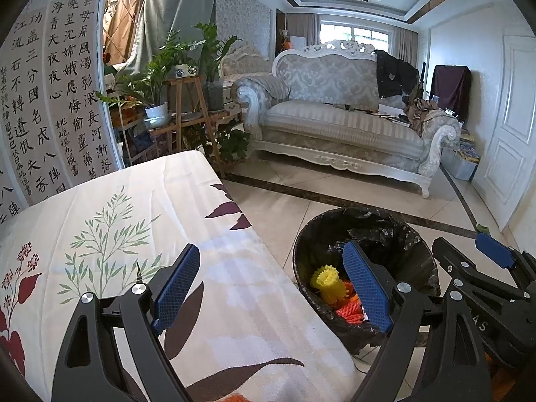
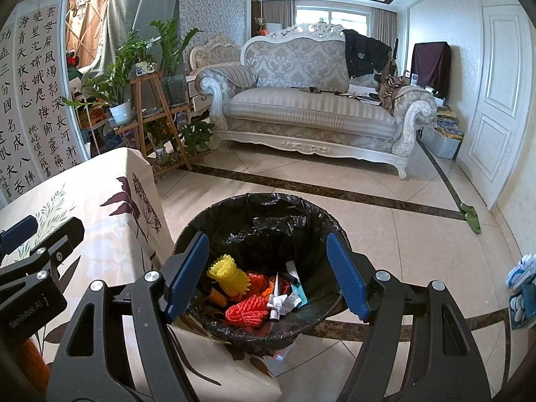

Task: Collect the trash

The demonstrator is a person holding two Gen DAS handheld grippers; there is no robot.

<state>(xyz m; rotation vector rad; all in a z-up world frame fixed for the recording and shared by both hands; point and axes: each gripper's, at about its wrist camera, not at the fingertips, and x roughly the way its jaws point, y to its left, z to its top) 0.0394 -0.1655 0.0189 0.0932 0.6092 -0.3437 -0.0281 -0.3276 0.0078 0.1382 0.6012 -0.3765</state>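
While both tools—left [image 1: 271, 288], right [image 2: 268, 274]—gape empty, the bin [image 2: 258, 331] abuts the table [image 2: 110, 181].

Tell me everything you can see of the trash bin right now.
The trash bin is round, lined with a crinkled black plastic bag folded over its rim. It stands upright on the tiled floor, close against the cloth-covered table's corner. Inside lie yellow foam netting, red-orange netting, crumpled white paper and a teal scrap. The right claw hangs open above it, holding nothing.
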